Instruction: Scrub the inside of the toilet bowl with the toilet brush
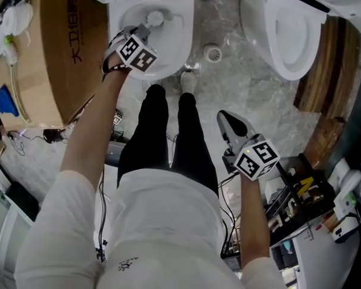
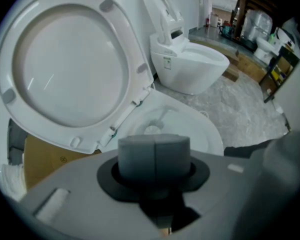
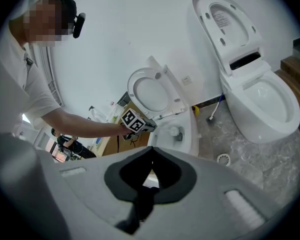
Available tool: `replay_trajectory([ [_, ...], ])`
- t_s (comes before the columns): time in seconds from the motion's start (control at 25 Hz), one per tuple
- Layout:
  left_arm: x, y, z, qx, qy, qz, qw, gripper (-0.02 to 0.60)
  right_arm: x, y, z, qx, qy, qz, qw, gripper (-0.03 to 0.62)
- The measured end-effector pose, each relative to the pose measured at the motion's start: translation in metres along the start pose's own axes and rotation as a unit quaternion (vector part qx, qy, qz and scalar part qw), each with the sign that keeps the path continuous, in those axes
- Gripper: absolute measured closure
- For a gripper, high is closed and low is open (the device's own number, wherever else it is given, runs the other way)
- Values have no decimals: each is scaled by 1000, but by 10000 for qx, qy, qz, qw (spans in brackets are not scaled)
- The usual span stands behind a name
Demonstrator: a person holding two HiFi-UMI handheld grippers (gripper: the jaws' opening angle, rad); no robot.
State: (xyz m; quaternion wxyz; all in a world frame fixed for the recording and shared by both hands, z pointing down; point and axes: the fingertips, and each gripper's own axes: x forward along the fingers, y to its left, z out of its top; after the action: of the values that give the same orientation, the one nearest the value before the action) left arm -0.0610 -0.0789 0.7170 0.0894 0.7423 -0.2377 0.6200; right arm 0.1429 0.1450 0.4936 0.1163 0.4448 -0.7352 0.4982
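The toilet bowl (image 1: pixel 168 47) stands at the top of the head view with its seat and lid (image 2: pixel 65 59) raised. My left gripper (image 1: pixel 143 34) reaches over the bowl, shut on the grey handle (image 2: pixel 154 156) of the toilet brush. The white brush head (image 1: pixel 155 18) sits down inside the bowl, and it shows too in the right gripper view (image 3: pixel 176 131). My right gripper (image 1: pixel 228 120) hangs beside the person's right leg, away from the toilet, its jaws shut (image 3: pixel 151 154) with nothing between them.
A second toilet (image 1: pixel 289 32) stands at the right with its lid up. A round floor drain (image 1: pixel 213 53) lies between the two toilets. A cardboard box (image 1: pixel 69 47) stands left of the bowl. Cables and tool clutter (image 1: pixel 307 191) lie on the floor at the right.
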Motion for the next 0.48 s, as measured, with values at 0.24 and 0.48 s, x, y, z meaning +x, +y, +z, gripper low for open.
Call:
replay_trajectory([
  [0.24,-29,6,-19,-375,-9,64,9993,431,9,18,17,-446,66,179,9988,594],
  [0.48,-74,5,-36,-655,-77,101,9978,430,13,40,45,-806,13,403,9959,594],
])
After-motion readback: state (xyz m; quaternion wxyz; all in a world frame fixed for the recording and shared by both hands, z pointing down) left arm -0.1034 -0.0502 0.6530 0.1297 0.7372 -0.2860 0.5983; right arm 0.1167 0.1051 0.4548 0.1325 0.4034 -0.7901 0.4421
